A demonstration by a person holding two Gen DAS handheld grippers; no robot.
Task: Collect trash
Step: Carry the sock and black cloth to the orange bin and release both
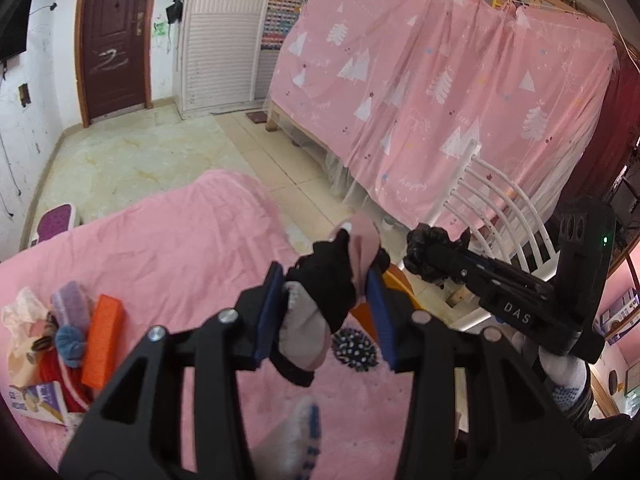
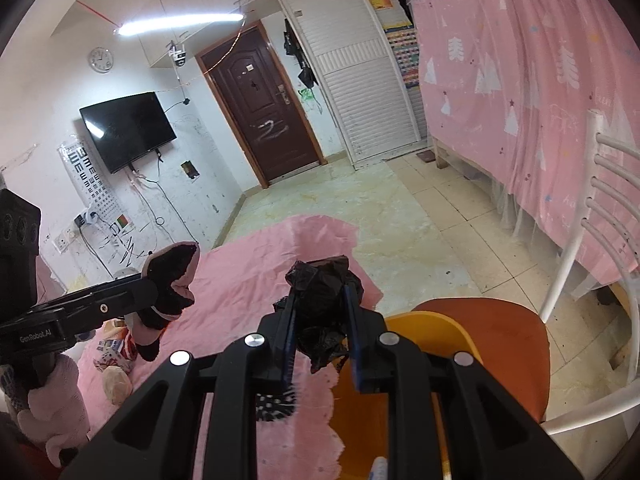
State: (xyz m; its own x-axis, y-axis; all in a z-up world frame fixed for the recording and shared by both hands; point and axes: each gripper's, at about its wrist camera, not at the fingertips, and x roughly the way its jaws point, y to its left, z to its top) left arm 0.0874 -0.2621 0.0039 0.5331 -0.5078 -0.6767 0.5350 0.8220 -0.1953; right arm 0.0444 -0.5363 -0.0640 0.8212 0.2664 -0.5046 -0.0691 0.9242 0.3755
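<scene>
My left gripper (image 1: 324, 292) is shut on a soft black-and-pink cloth item (image 1: 330, 280) with a white fuzzy part, perhaps a mitten or sock, held above the pink-covered table (image 1: 180, 248). It also shows at the left of the right wrist view, the cloth item (image 2: 172, 276) sticking out of the left gripper (image 2: 151, 280). My right gripper (image 2: 320, 304) is shut on a crumpled black plastic bag (image 2: 320, 280), off the table's edge. From the left wrist view the right gripper (image 1: 420, 264) and its black bag (image 1: 430, 240) hang just right of my left one.
A pile lies on the table's left: an orange box (image 1: 102, 344), fuzzy purple and blue bits, a plastic bag and a packet. A black spiky ball (image 2: 276, 400) sits near the edge. Below are a yellow tub (image 2: 424, 340), an orange seat (image 2: 504, 340) and a white chair (image 2: 600, 220).
</scene>
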